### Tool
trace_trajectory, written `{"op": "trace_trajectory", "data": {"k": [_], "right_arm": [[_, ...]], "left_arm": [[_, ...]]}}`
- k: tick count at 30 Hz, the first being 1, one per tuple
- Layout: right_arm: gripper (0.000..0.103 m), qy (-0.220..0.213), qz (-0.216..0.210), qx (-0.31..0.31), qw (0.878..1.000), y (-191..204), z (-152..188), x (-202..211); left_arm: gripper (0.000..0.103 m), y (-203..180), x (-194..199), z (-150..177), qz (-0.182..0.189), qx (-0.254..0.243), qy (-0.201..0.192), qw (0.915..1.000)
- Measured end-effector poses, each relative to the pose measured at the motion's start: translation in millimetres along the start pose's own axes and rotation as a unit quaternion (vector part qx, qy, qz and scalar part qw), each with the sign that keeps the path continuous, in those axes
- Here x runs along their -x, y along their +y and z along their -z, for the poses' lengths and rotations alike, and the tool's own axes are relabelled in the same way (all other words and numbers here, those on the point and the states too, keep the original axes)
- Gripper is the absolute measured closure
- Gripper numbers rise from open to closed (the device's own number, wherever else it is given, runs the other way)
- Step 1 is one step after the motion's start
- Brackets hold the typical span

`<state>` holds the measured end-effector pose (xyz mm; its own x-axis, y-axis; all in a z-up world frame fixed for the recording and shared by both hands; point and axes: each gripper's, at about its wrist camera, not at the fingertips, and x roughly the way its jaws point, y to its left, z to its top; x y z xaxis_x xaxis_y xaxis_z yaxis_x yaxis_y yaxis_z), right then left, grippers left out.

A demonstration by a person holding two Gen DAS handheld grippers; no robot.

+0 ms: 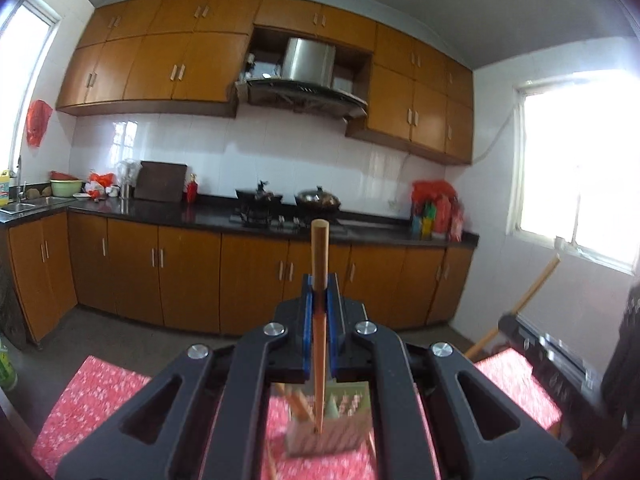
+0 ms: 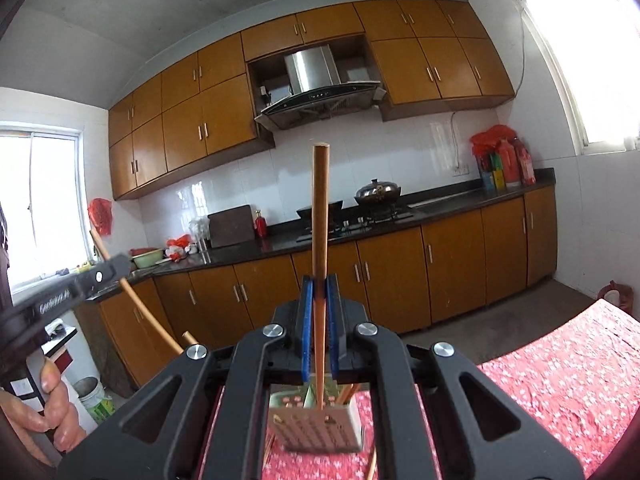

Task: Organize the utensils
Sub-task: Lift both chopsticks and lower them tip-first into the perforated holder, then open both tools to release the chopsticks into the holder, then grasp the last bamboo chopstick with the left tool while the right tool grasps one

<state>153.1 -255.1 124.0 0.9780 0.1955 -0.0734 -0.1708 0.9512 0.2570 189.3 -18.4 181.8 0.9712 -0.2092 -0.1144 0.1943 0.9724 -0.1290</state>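
Note:
My left gripper (image 1: 320,284) is shut on a wooden chopstick (image 1: 320,252) that stands upright, its thin tip down over a perforated metal utensil holder (image 1: 332,436) on the red floral tablecloth (image 1: 92,400). My right gripper (image 2: 320,286) is shut on another wooden chopstick (image 2: 320,208), tip pointing down into the same holder (image 2: 320,428), which has more chopsticks in it. The left gripper with its chopstick also shows in the right wrist view (image 2: 112,268); the right gripper's chopstick shows at the right edge of the left wrist view (image 1: 532,292).
A loose chopstick (image 2: 372,466) lies on the cloth beside the holder. Behind are orange kitchen cabinets (image 1: 188,276), a dark countertop (image 1: 168,214) with a stove and wok (image 1: 318,198), a sink (image 1: 20,206) at left and a bright window (image 1: 580,160) at right.

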Motion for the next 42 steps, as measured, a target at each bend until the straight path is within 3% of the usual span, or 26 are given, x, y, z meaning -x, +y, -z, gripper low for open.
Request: {"op": "trace_trajectory", "data": {"k": [8, 14, 15, 17, 18, 24, 28, 31, 35, 37, 38, 42], "right_arm": [[0.096, 0.021, 0.005, -0.006, 1.0, -5.4, 15.6, -43.0], [0.095, 0.05, 0.004, 0.004, 0.999, -4.7, 30.5, -53.0], [0.093, 0.052, 0.005, 0.005, 0.999, -5.5, 32.3, -52.0], [0.063, 0.052, 0.008, 0.003, 0.999, -6.6, 32.9, -48.8], [0.058, 0.045, 0.012, 0.0, 0.999, -8.0, 31.9, -44.0], [0.058, 0.031, 0.024, 0.003, 0.999, -12.2, 20.3, -19.6], [0.058, 0.038, 0.042, -0.004, 0.998, -23.3, 22.9, 0.2], [0.058, 0.076, 0.068, -0.008, 0.995, -38.4, 41.4, 5.0], [0.058, 0.17, 0.094, -0.032, 0.98, -62.5, 89.4, -4.8], [0.06, 0.236, 0.097, -0.042, 0.966, -68.1, 122.4, -14.3], [0.069, 0.275, 0.088, -0.048, 0.956, -68.4, 141.9, -19.7], [0.078, 0.363, 0.051, -0.048, 0.929, -51.7, 194.8, -28.5]], "left_arm": [[0.096, 4.6, -48.5, 14.4, -0.03, 0.023, -0.021, 0.9991], [0.096, 11.6, -71.7, 38.5, -0.025, 0.039, 0.02, 0.9987], [0.094, 13.2, -71.7, 40.7, -0.026, 0.04, 0.024, 0.9986], [0.086, 16.0, -68.3, 42.5, -0.025, 0.045, 0.028, 0.9983], [0.08, 18.1, -65.9, 42.1, -0.027, 0.047, 0.028, 0.9981], [0.077, 31.4, -38.4, 34.6, -0.032, 0.052, 0.025, 0.9978], [0.068, 46.3, -5.7, 43.8, -0.053, 0.045, 0.034, 0.997], [0.066, 64.2, 12.6, 65.7, -0.074, 0.037, 0.057, 0.9949], [0.066, 89.4, 18.8, 114.0, -0.115, 0.014, 0.117, 0.9865], [0.066, 99.5, 17.9, 138.5, -0.128, 0.008, 0.148, 0.9807], [0.066, 104.8, 16.9, 156.4, -0.132, 0.006, 0.172, 0.9762], [0.066, 109.0, 13.4, 200.1, -0.12, 0.015, 0.237, 0.964]]}}
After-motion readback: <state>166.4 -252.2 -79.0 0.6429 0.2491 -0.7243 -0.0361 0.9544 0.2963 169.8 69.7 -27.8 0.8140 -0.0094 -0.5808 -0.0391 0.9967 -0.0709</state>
